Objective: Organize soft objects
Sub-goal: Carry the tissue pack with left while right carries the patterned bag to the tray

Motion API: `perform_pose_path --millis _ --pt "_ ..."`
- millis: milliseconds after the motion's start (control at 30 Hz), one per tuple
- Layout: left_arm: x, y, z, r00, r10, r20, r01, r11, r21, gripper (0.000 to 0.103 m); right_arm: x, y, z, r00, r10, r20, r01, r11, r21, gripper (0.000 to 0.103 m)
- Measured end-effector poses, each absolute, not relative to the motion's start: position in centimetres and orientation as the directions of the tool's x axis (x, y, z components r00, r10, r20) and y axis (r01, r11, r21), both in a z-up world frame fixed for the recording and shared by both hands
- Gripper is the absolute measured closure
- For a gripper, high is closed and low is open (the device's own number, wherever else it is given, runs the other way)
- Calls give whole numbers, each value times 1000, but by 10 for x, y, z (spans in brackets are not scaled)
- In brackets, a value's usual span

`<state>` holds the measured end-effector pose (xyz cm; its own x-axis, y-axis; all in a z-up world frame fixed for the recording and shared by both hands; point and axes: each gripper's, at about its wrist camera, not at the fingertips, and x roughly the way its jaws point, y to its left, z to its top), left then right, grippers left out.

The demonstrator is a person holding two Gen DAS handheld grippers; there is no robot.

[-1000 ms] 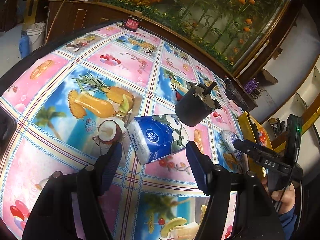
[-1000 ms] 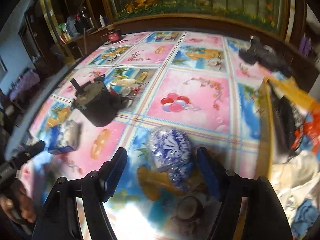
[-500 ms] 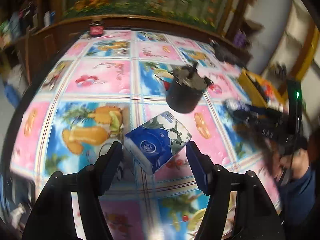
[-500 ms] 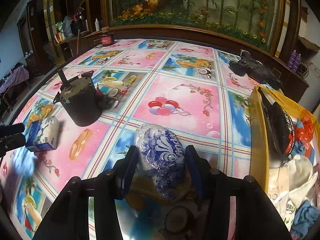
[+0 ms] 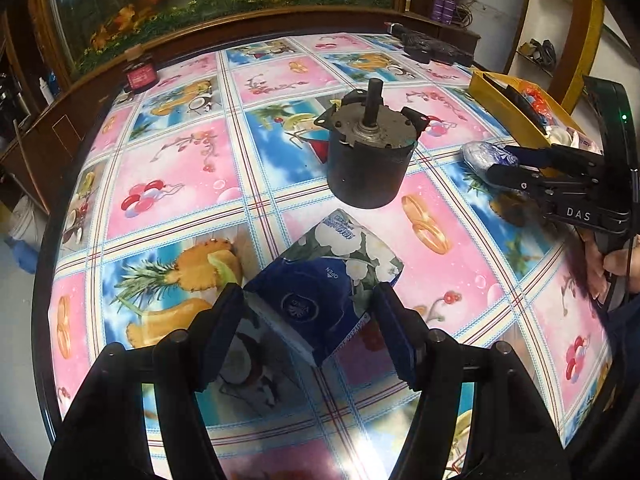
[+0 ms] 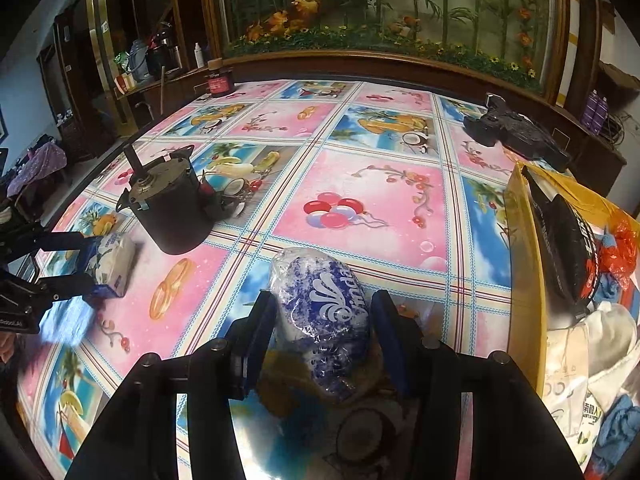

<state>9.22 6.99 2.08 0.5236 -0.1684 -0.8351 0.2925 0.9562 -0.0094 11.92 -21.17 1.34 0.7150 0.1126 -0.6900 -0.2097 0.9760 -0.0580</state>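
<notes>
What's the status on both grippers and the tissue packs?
Left hand-held gripper opening, straddling the blue tissue pack. Right hand-held gripper shut on the wrapped tissue bundle. Black motor stands just beyond.

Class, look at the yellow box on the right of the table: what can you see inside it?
Inside the yellow box lie a black printed pouch, an orange plastic bag, white fabric and blue cloth. Whatever lies beneath them is covered.

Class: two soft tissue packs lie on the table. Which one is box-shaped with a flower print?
The blue tissue pack between the left gripper fingers: flat-sided, with white flowers. The other, the rounded clear-wrapped pack in the right gripper, has blue-and-white print, no flowers.
</notes>
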Motion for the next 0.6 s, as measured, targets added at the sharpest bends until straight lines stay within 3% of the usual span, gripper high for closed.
perform_pose_path --millis 100,333,600 --pt "97 64 16 520 -166 -838 288 958 -11 30 120 -211 13 716 110 -690 -207 977 -60 53" --pt "97 36 9 532 -130 -837 326 943 61 29 120 -211 13 715 113 -690 -204 978 -51 53" --pt "97 25 6 591 -116 -799 275 959 64 37 119 -211 13 716 111 -689 -202 978 -53 53"
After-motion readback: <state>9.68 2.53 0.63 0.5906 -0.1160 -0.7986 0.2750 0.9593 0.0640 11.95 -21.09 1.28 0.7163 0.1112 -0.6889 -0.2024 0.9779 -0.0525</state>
